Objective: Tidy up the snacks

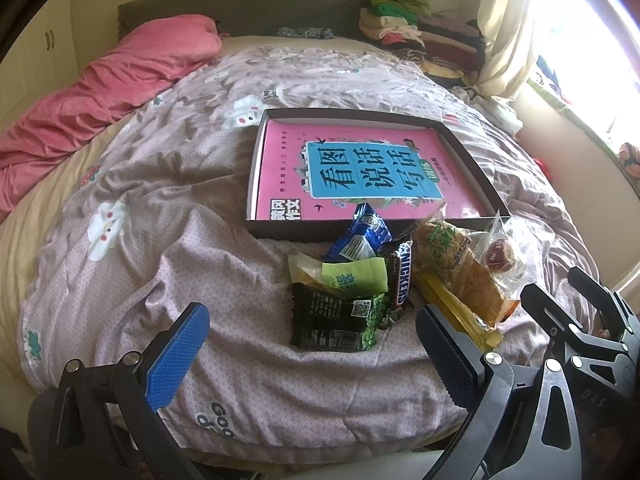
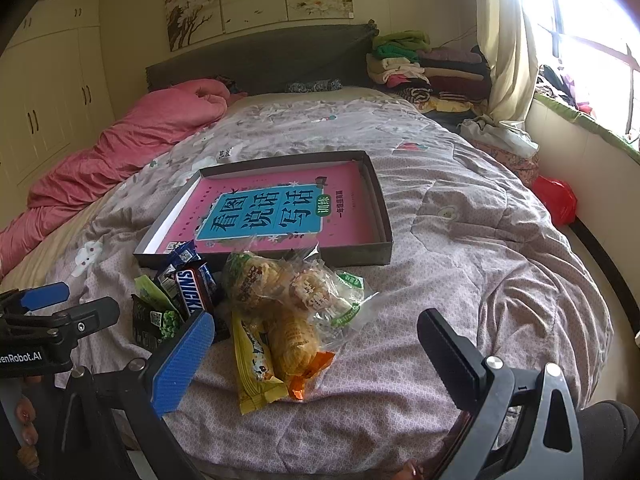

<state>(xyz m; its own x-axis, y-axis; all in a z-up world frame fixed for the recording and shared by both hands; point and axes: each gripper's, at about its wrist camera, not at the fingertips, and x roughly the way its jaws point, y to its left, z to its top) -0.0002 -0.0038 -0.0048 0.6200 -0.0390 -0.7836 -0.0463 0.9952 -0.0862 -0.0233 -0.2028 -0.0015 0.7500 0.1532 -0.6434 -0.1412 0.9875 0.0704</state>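
Observation:
A pile of snacks lies on the bed just in front of a shallow dark box point(image 1: 472, 152) point(image 2: 382, 216) that holds a pink book point(image 1: 360, 172) point(image 2: 272, 212). The pile has a Snickers bar point(image 1: 402, 276) point(image 2: 192, 292), a blue packet point(image 1: 360, 236), a green pea packet point(image 1: 340, 320) point(image 2: 160, 322), a yellow packet point(image 2: 252, 364) and clear bags of pastries point(image 1: 460, 264) point(image 2: 280, 292). My left gripper point(image 1: 312, 352) is open and empty, just short of the pea packet. My right gripper point(image 2: 316, 356) is open and empty, over the yellow packet's near end.
The bed has a mauve patterned quilt point(image 1: 200, 240) point(image 2: 460, 240). A pink duvet point(image 1: 100, 92) point(image 2: 120, 148) lies along the left. Folded clothes point(image 1: 420, 36) point(image 2: 432, 68) are stacked at the headboard corner. A curtain and window sill are on the right, with a red bag point(image 2: 556, 200) below.

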